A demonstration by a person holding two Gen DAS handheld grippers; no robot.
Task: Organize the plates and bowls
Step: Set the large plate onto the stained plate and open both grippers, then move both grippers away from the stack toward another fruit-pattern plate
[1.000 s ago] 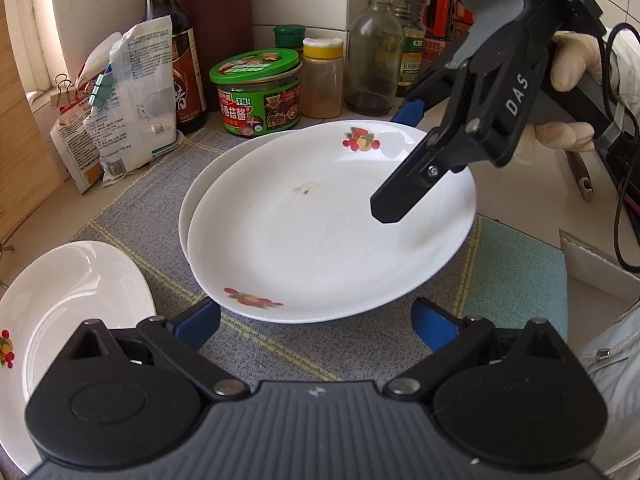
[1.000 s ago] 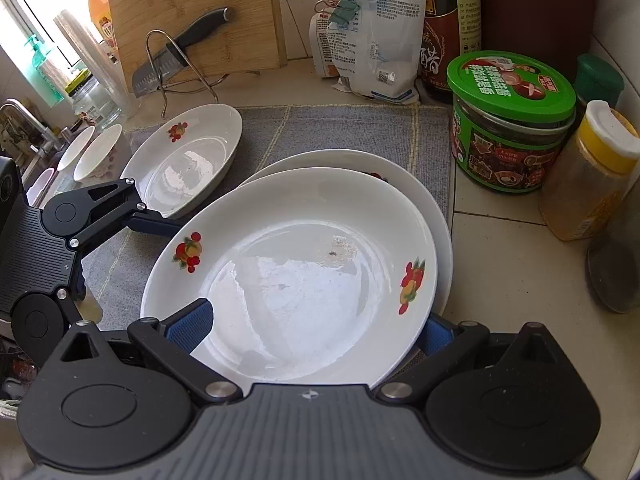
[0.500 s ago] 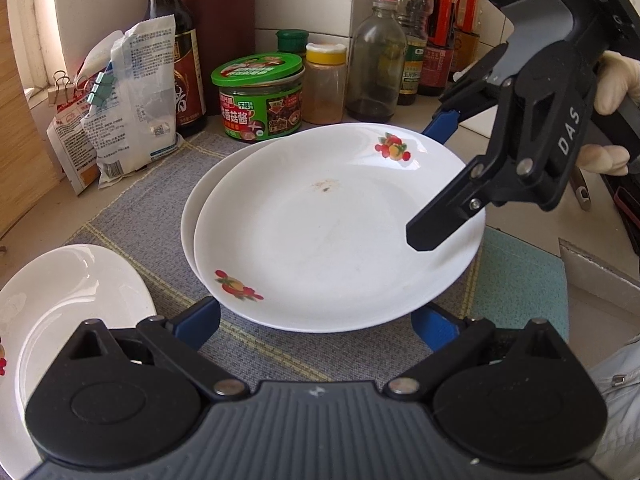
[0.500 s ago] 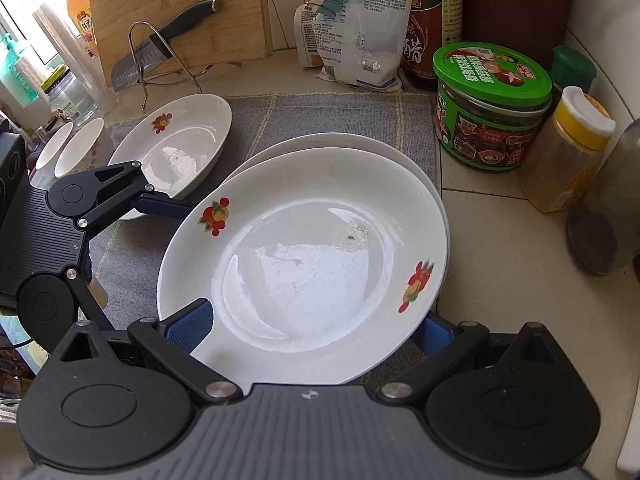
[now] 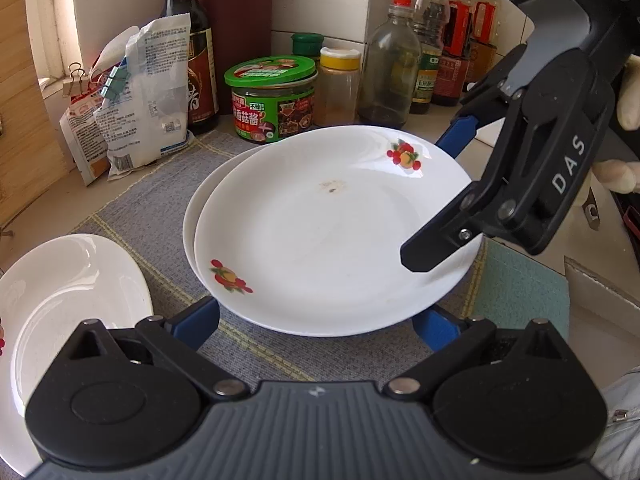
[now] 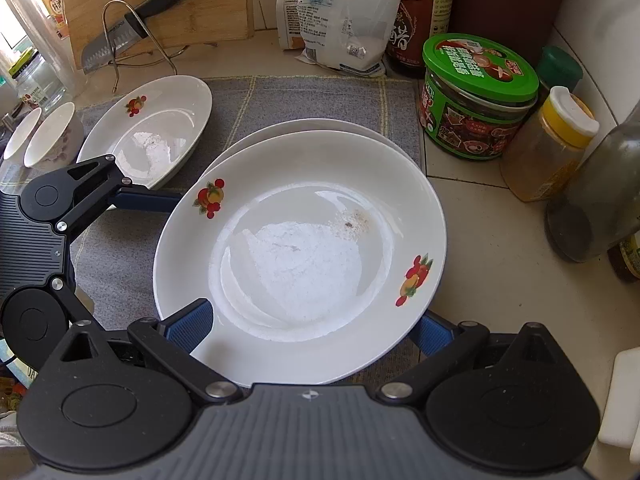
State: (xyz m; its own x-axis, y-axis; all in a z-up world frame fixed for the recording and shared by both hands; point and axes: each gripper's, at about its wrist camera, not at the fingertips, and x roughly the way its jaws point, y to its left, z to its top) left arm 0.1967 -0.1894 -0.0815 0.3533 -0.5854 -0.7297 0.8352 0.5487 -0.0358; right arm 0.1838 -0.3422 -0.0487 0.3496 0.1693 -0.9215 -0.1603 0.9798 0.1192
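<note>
A white top plate (image 5: 320, 232) with fruit prints lies slightly off-centre on a second white plate (image 5: 192, 216), both on a grey mat (image 5: 152, 208). My left gripper (image 5: 316, 320) is open, and its blue fingers (image 5: 196, 320) run under the near rim of the top plate. Across from it, my right gripper (image 5: 440, 196) is open too, its fingers straddling the far right rim. In the right wrist view the right gripper (image 6: 312, 328) reaches under the top plate (image 6: 300, 248), and the left gripper (image 6: 132, 252) sits at that plate's left edge. All fingertips are hidden.
A third fruit-print plate (image 6: 156, 136) lies on the mat to the left, with two small bowls (image 6: 44, 136) beyond it. A green-lidded jar (image 5: 272, 96), bottles (image 5: 392, 68) and a bag (image 5: 148, 92) line the wall. A knife on a rack (image 6: 120, 40) leans against a cutting board.
The top plate has slid further over the lower one, so less of the lower rim shows. It has also turned a little. The right gripper has shifted rightward in the left wrist view.
</note>
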